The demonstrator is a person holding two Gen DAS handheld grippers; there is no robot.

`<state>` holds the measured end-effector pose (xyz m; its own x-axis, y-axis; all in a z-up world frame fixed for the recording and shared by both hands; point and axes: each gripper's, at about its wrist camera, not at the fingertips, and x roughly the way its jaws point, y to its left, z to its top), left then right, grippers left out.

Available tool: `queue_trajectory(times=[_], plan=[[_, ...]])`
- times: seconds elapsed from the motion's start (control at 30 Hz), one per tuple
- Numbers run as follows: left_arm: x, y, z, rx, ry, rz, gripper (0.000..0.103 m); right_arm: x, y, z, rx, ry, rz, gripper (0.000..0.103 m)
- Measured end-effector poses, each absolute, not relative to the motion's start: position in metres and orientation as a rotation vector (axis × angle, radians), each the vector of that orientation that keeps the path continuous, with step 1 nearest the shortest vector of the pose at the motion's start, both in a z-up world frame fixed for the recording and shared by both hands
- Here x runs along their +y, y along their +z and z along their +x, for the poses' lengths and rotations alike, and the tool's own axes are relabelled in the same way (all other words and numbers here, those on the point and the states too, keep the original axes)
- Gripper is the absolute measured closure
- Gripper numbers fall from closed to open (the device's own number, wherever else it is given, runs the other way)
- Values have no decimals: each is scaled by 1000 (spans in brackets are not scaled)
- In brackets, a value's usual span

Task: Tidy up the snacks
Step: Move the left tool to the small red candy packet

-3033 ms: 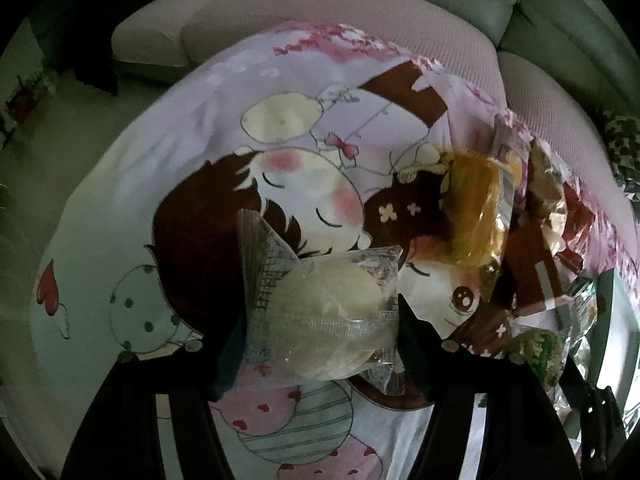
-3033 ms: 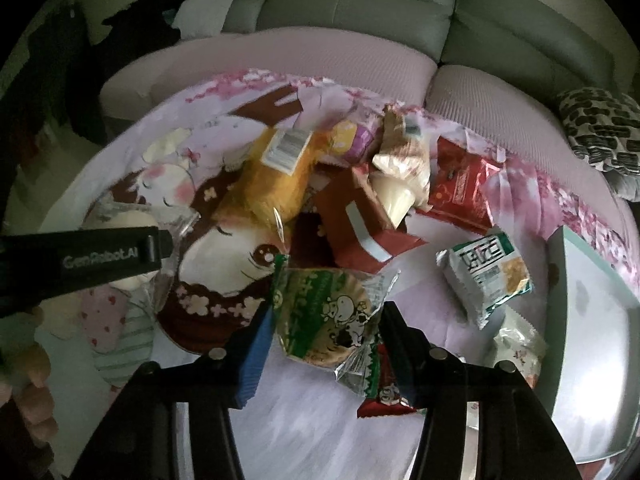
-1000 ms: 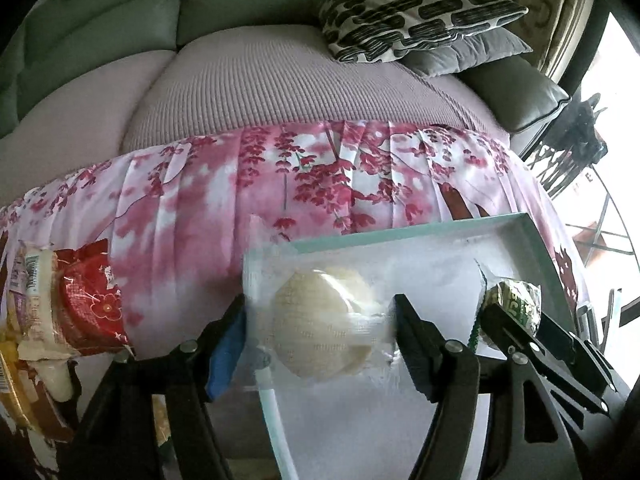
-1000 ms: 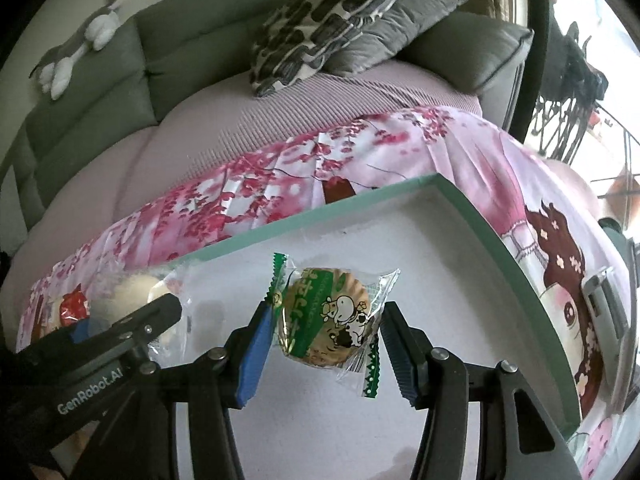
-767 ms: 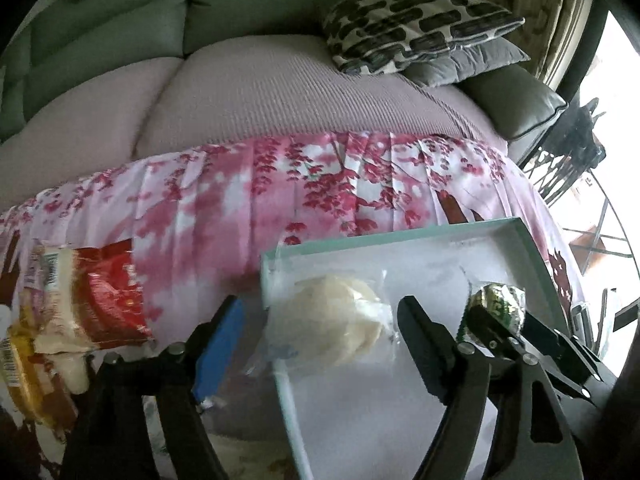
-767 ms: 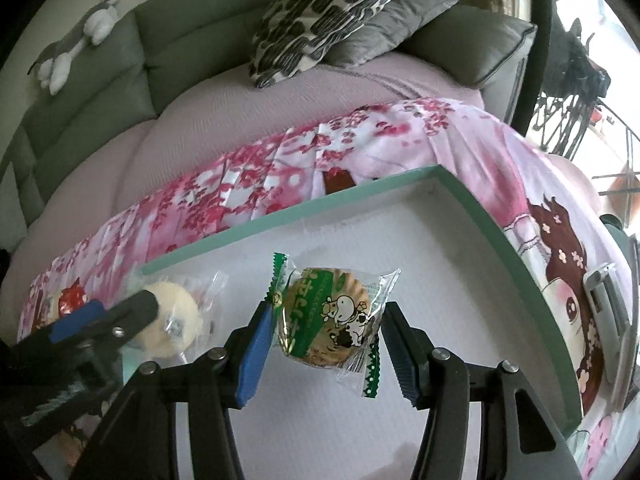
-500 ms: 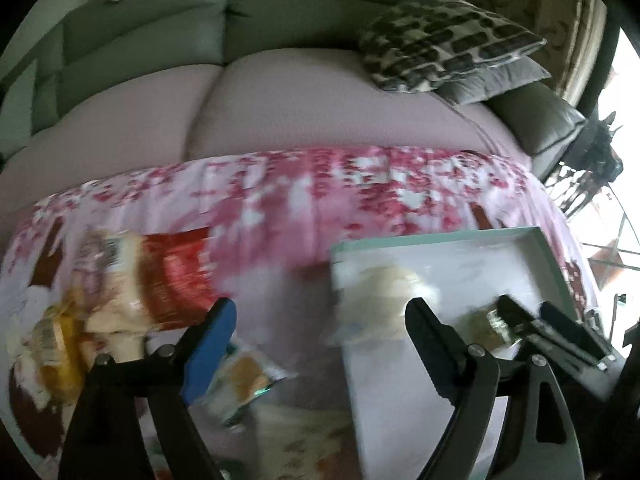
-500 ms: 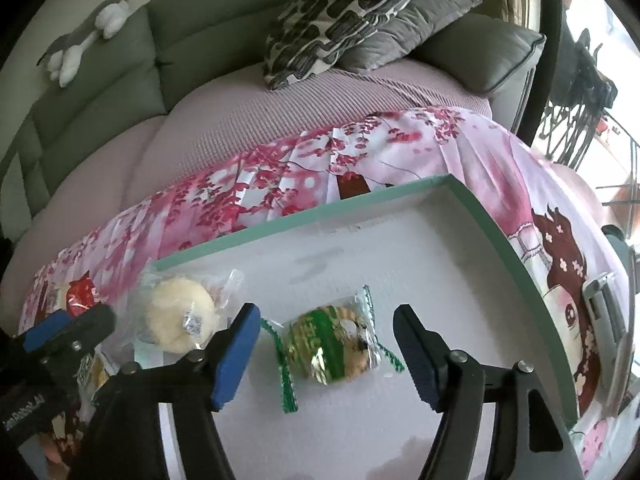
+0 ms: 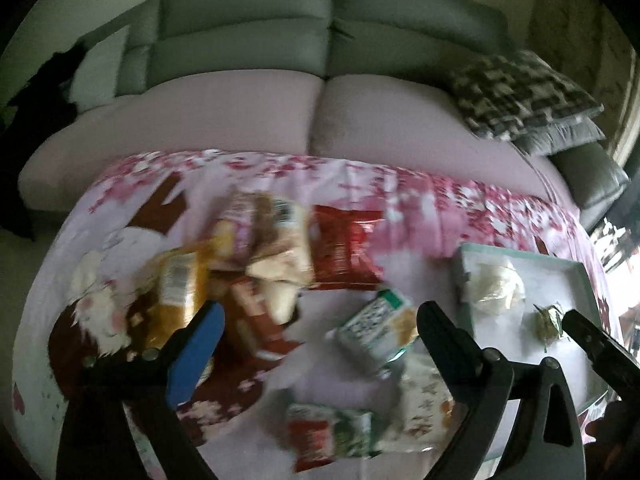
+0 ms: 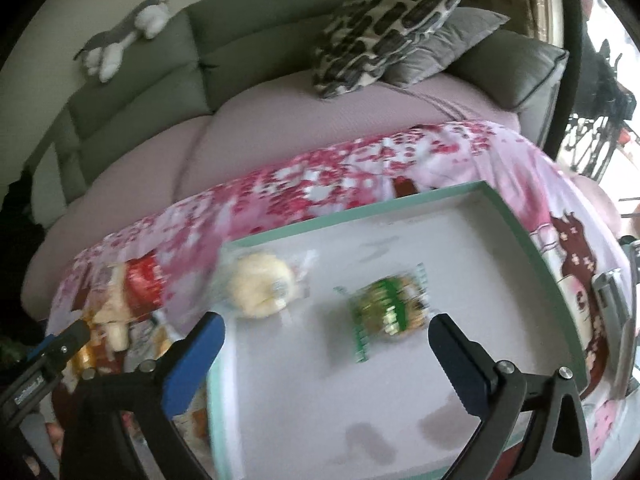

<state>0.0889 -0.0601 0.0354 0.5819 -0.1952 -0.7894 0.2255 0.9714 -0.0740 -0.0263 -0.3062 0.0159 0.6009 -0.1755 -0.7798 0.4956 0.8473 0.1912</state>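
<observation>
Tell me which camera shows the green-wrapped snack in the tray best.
The right wrist view. There the green-wrapped snack lies large near the frame's middle on the white tray floor, beside the pale bun, though motion-blurred. The left wrist view shows it only small and dim at the far right, near the right gripper's finger.

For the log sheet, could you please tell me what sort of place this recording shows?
Most likely a home living room: a grey sofa with a patterned cushion and a plush toy on its back, and a low surface under a cartoon-print cloth.
</observation>
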Motion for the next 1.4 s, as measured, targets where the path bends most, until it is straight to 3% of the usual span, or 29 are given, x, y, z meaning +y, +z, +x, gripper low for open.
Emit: queue_trajectory(times=[0.4, 0.73, 1.27, 1.37, 1.4], plan=[[17, 29, 67, 930, -108, -29, 5, -217, 15, -11, 892, -182, 292, 0], [32, 1, 54, 1012, -114, -51, 5, -148, 1, -11, 983, -69, 156, 0], [19, -17, 57, 1135, -163, -76, 6, -178, -15, -11, 1052, -152, 224, 0], [7, -18, 55, 1142, -218, -56, 11, -188, -12, -14, 1031, -176, 260, 0], [2, -19, 55, 1149, -242, -51, 20, -190, -12, -15, 1026, -181, 270, 0]])
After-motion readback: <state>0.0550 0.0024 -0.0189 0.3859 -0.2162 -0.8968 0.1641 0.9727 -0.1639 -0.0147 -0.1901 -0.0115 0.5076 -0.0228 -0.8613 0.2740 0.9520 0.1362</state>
